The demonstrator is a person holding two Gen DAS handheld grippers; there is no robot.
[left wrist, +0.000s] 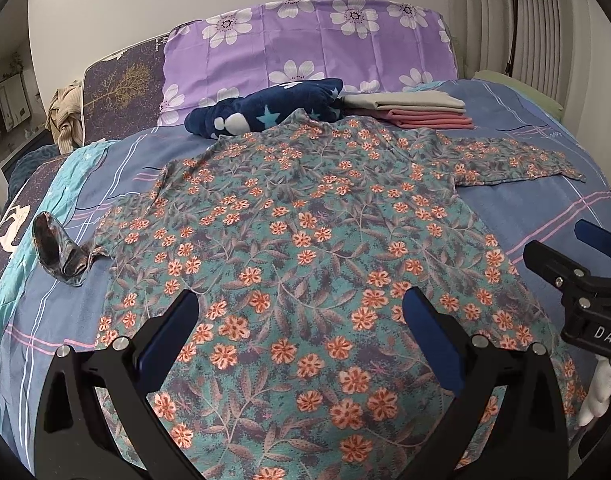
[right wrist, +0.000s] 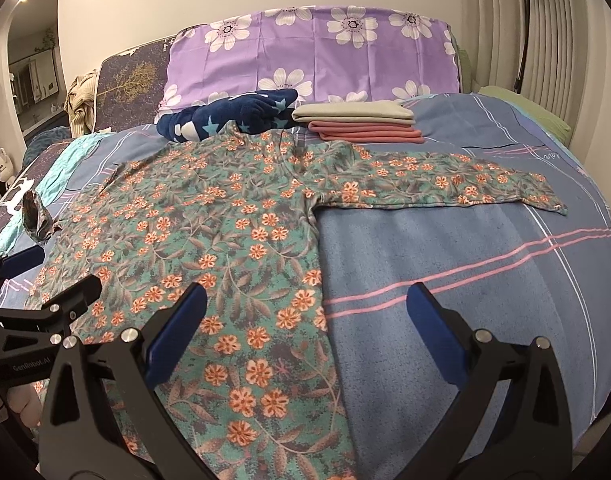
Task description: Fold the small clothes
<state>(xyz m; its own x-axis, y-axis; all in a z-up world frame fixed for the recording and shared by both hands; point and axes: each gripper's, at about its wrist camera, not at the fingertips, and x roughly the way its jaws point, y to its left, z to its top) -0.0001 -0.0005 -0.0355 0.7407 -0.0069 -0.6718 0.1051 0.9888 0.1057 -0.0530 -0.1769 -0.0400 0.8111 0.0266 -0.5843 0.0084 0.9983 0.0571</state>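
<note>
While both tools hang above the near edge of the bed [right wrist: 445,240], the left hand-held gripper [left wrist: 301,312] is seen spread wide and empty over the hem of the floral shirt [left wrist: 297,216], and the right hand-held gripper [right wrist: 305,304] is likewise spread wide, empty, straddling the shirt's right edge. Spread flat on the blue striped bedcover, the shirt is laid with one sleeve stretched to the right; beyond its collar a star-patterned navy blanket [left wrist: 265,112] and a stack of folded cloths [left wrist: 413,110] are noted, backed by a purple flowered pillow [left wrist: 305,40].
</note>
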